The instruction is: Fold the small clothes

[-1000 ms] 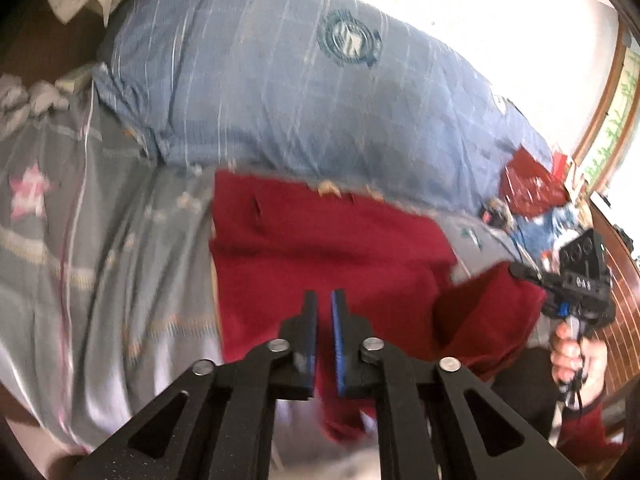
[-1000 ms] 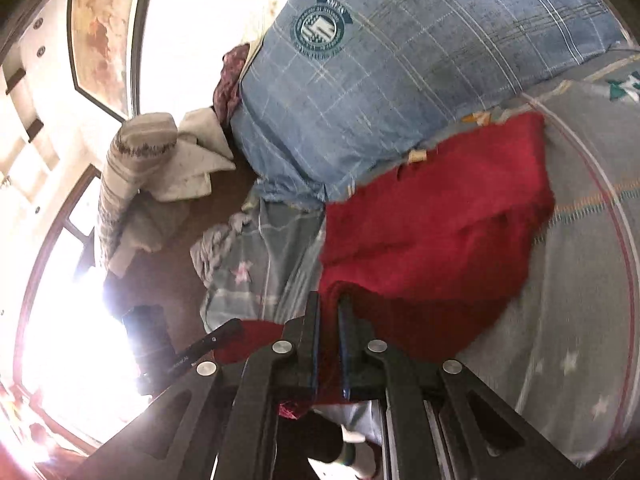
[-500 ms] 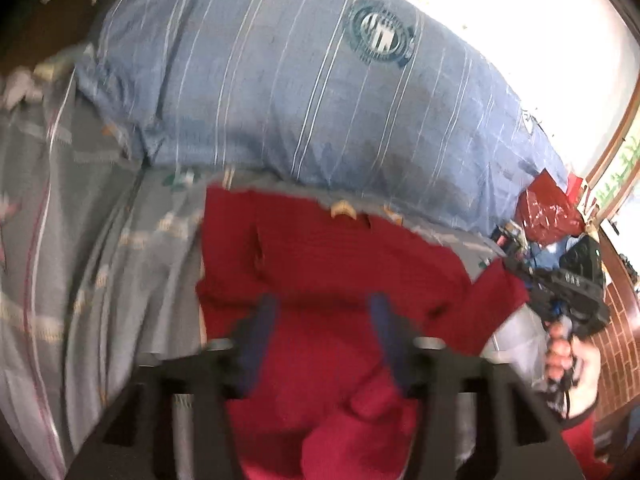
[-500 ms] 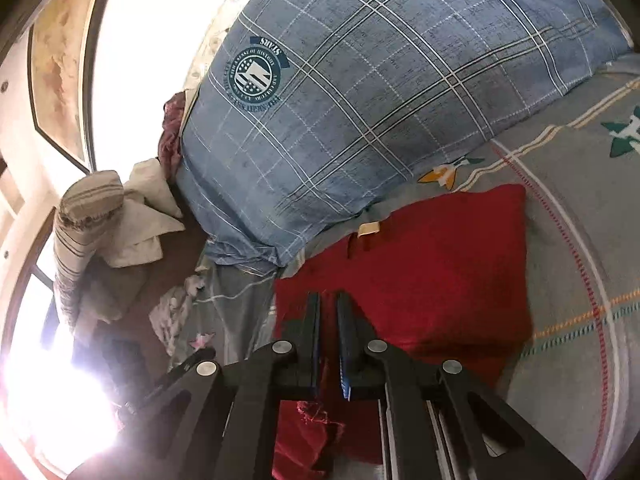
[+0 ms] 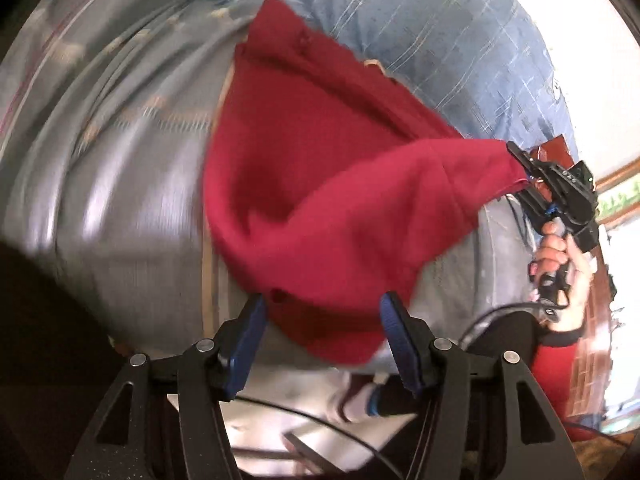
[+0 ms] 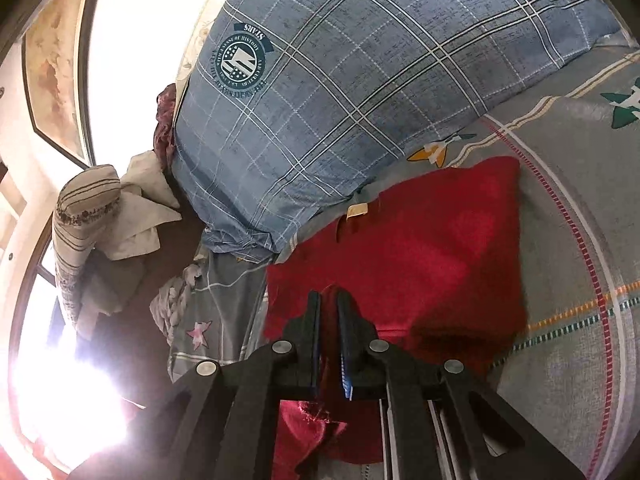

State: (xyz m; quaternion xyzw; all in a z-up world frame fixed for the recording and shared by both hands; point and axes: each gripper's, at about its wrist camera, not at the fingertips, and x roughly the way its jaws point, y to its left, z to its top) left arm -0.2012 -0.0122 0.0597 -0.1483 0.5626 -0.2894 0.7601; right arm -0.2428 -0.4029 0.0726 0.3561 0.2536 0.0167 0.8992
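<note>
Grey bedding [image 6: 568, 240] printed with stars and coloured dashed lines covers the bed, and a large blue plaid pillow [image 6: 360, 92] with a round crest lies along its far side. On that sheet the left gripper [image 5: 322, 304] has its blue-padded jaws spread wide apart, gripping nothing; the near hem of the red garment [image 5: 320, 184] lies between and just beyond the two fingertips, though the blur in this view hides whether either pad touches the cloth. The right gripper [image 6: 328, 300] has its jaws pressed close together on a corner of the same red garment [image 6: 420, 256], a tongue of red fabric showing in the narrow slit between the fingers. Seen from the left wrist, that right gripper [image 5: 520, 160] holds its corner raised off the bed, so the cloth sags in a slack fold from the lifted corner down to the part lying flat on the sheet (a small pale label sits at the garment's far edge, next to the pillow). The person's right hand [image 5: 560, 256] wraps the grip below the tool. Beyond the pillow, at the left of the right wrist view, a striped cushion [image 6: 80, 216] and some pale crumpled cloth [image 6: 136, 216] are heaped beside a bright window [image 6: 132, 40].
</note>
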